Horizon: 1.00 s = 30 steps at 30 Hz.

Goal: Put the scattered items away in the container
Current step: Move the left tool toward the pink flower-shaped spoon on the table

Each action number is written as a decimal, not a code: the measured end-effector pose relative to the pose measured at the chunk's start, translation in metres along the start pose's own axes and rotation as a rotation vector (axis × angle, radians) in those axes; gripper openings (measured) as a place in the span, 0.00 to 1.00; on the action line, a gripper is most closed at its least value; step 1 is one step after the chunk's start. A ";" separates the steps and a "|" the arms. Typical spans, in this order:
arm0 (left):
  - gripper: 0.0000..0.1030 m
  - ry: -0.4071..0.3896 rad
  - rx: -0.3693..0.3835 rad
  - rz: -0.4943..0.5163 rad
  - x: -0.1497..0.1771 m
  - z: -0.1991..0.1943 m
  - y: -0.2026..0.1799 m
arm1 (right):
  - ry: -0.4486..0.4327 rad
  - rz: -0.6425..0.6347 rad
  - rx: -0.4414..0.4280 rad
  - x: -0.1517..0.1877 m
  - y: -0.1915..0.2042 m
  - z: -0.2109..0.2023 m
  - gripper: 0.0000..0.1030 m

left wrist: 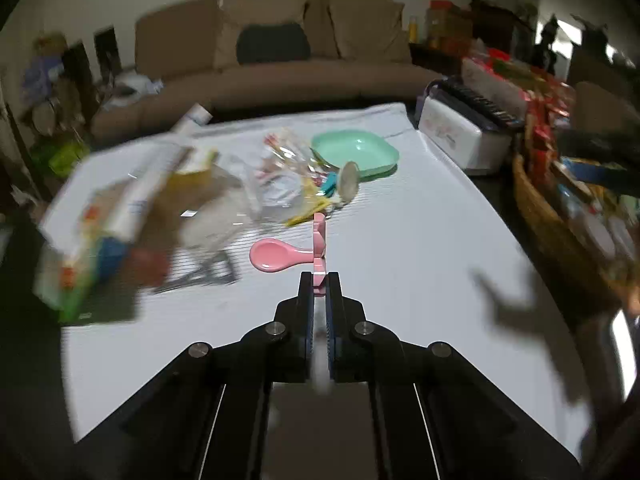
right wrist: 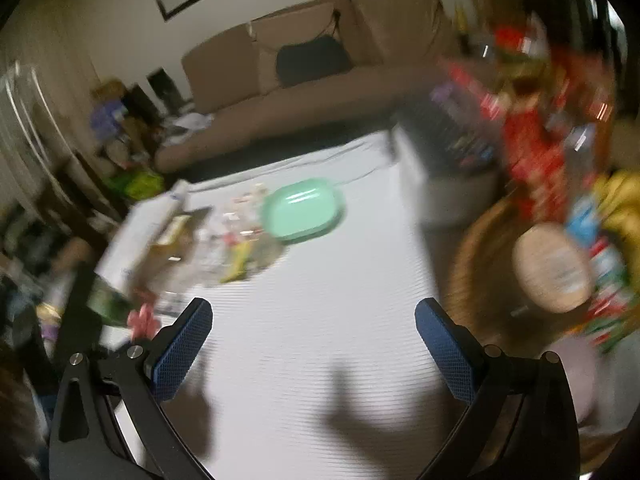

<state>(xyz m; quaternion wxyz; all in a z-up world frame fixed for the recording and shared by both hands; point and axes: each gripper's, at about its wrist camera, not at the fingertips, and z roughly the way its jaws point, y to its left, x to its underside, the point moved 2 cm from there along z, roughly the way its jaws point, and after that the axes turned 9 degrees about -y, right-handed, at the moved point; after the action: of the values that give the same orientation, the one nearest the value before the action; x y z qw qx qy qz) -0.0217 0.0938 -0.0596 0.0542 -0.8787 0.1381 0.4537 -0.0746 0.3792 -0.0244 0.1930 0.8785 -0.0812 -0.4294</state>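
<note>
My left gripper [left wrist: 319, 280] is shut on the handle of a pink spoon [left wrist: 280, 255]; its bowl sticks out to the left above the white table. A mint green dish [left wrist: 356, 151] sits at the far middle of the table, also in the right wrist view [right wrist: 304, 208]. A heap of clear wrappers and small colourful items [left wrist: 288, 176] lies left of the dish. A blurred packet [left wrist: 120, 216] is at the left. My right gripper [right wrist: 314, 320] is open and empty above the white table [right wrist: 320, 320].
A woven basket [left wrist: 560, 224] full of packets stands at the table's right edge, also blurred in the right wrist view [right wrist: 480, 264]. A white box [left wrist: 460, 136] sits at the back right. A brown sofa [left wrist: 272, 60] is behind the table.
</note>
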 end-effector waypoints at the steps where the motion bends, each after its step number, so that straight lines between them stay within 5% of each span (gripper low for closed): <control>1: 0.05 -0.019 -0.031 0.024 0.000 -0.010 0.003 | 0.015 0.064 -0.044 0.005 -0.002 0.006 1.00; 4: 0.05 -0.065 -0.099 0.086 0.000 -0.029 0.014 | 0.074 0.228 -0.119 0.027 -0.009 0.031 0.92; 7: 0.05 -0.088 -0.109 0.087 -0.003 -0.039 0.025 | 0.166 0.231 -0.093 0.044 -0.001 0.052 0.78; 11: 0.05 -0.093 -0.090 0.051 -0.004 -0.042 0.039 | 0.175 0.178 -0.032 0.037 0.019 0.079 0.78; 16: 0.05 -0.098 -0.103 0.033 -0.007 -0.039 0.056 | 0.147 0.259 0.069 0.000 0.034 0.143 0.79; 21: 0.05 -0.079 -0.098 -0.062 -0.007 -0.046 0.086 | 0.213 0.267 0.208 -0.007 0.043 0.212 0.76; 24: 0.05 -0.077 -0.084 -0.113 -0.005 -0.050 0.097 | 0.253 0.244 0.246 -0.001 0.046 0.231 0.57; 28: 0.03 -0.086 -0.070 -0.111 -0.009 -0.054 0.100 | 0.243 0.199 0.263 0.007 0.044 0.227 0.11; 30: 0.00 -0.096 -0.063 -0.123 -0.011 -0.057 0.103 | 0.228 0.169 0.263 0.009 0.044 0.218 0.10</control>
<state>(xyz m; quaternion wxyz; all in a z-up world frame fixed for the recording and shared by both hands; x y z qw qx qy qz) -0.0134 -0.0149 -0.0140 0.0609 -0.8640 0.0667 0.4953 -0.2397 0.2778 -0.1344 0.1200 0.9292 -0.1878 -0.2948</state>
